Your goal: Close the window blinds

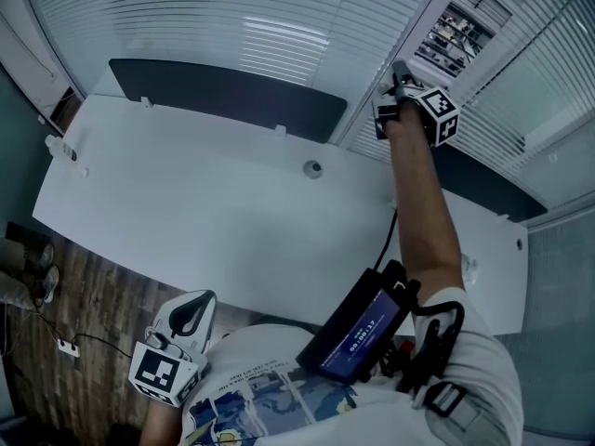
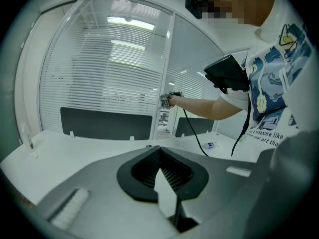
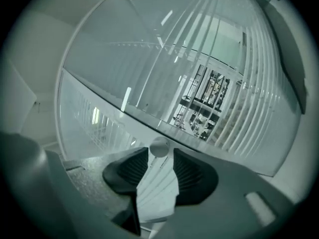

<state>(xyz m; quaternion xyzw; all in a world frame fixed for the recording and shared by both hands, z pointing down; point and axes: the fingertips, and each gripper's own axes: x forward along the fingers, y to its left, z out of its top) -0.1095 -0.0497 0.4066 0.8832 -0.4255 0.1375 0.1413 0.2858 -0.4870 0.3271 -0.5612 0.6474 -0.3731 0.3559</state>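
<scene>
Blinds hang behind the desk, a panel standing on its far edge.

You face a long white desk with a dark divider panel standing along its far edge. The desk is set against glass wall panels in white frames, with pale slatted blinds across them. Light strips show as bright bars in the glass, and beside the desk a wood-pattern floor has a white power strip lying on it.
</scene>
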